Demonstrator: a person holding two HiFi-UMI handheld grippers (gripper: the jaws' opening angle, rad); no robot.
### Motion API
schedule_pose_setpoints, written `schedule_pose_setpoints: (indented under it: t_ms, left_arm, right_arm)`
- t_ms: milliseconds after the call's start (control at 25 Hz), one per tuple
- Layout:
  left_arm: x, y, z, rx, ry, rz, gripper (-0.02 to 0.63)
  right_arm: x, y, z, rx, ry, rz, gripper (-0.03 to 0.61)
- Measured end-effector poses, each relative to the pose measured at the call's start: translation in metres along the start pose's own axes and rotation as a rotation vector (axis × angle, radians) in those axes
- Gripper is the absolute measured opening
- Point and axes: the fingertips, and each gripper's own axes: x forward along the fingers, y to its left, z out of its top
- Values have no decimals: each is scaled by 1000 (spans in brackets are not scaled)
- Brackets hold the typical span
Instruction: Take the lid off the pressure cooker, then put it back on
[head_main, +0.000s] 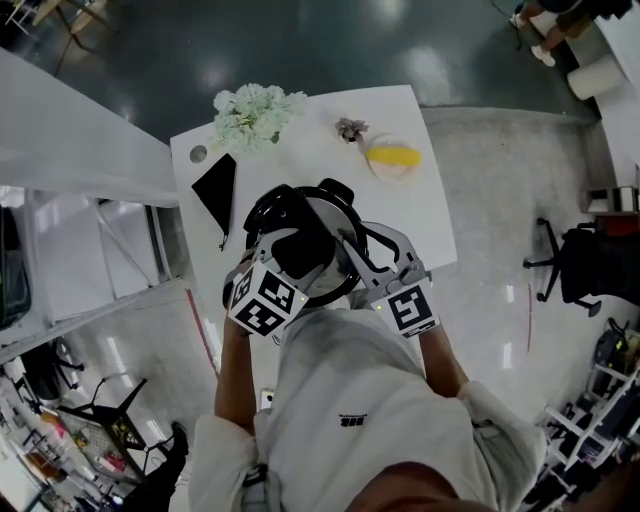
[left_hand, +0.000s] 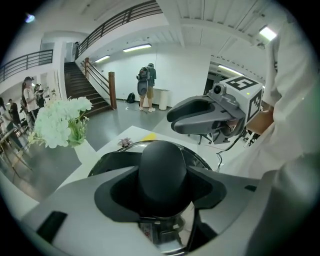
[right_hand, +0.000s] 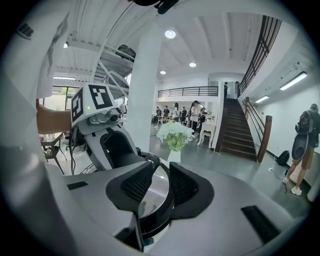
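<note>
In the left gripper (left_hand: 164, 195) — the lid knob (left_hand: 162, 162), clamped.

A white table (head_main: 300, 155) is standing on a glossy floor (head_main: 500, 190) and carrying a cooker (head_main: 335, 212) at its near edge. Toward the far edge, white flowers (head_main: 256, 113), a grey disc (head_main: 198, 154) and a flat black slab (head_main: 217, 188) are sitting on the left. A small ornament (head_main: 350, 128) and a plate (head_main: 375, 168) holding something yellow are lying on the right.
</note>
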Motion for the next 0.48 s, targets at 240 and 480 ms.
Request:
schedule_pose_setpoints:
  t_ms: [240, 480]
  left_arm:
    - [0, 0, 1, -12, -24, 15, 287]
    - [1, 1, 2, -44, -27, 49, 288]
  right_arm:
    - [1, 3, -4, 40, 39, 10, 107]
    - [1, 5, -4, 26, 34, 36, 106]
